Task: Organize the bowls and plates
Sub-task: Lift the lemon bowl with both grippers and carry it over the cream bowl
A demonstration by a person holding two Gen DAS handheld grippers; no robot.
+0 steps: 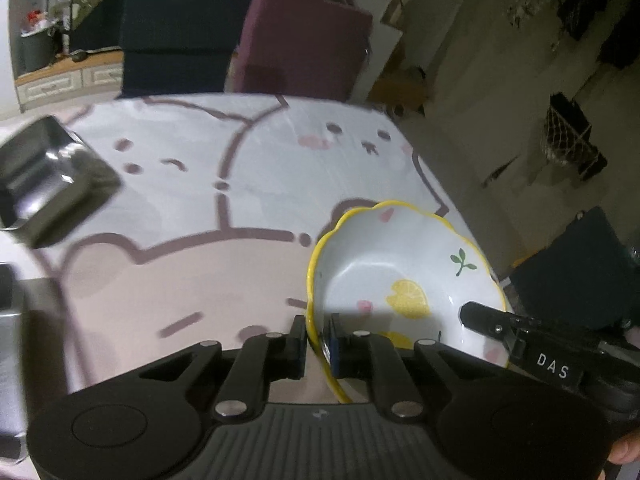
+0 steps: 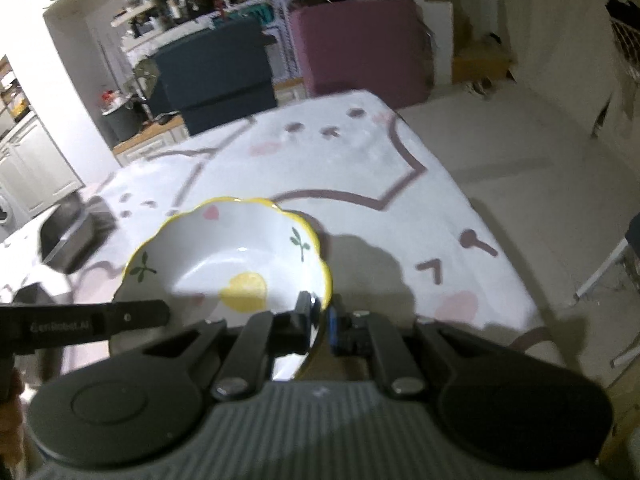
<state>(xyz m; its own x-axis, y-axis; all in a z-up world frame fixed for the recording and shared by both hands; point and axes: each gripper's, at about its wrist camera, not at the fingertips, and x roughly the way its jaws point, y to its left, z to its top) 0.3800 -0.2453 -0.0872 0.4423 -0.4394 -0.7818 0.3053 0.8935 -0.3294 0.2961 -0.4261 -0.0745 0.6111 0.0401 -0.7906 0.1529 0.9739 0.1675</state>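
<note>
We hold one white bowl (image 1: 400, 272) with a wavy yellow rim and lemon print between our two grippers, above a table (image 1: 200, 280) covered by a pale cloth with cartoon outlines. The left gripper (image 1: 318, 344) is clamped on the bowl's left rim: one finger sits outside the wall and the blue-padded finger sits inside it, with the yellow edge pinched between them. The right gripper (image 2: 320, 320) is clamped the same way on the opposite side of the rim, its inner finger inside the bowl and the blue-padded one outside.

In the left wrist view the right gripper's black finger reaches over the far rim at lower right; in the right wrist view the left gripper's finger crosses the near rim at lower left. The bowl tips slightly and appears to be clear of the cloth, though blur makes that hard to confirm; its shadow falls on the cloth just to its right.

A square metal tray (image 1: 48, 180) lies on the table well to the left of the bowl.
</note>
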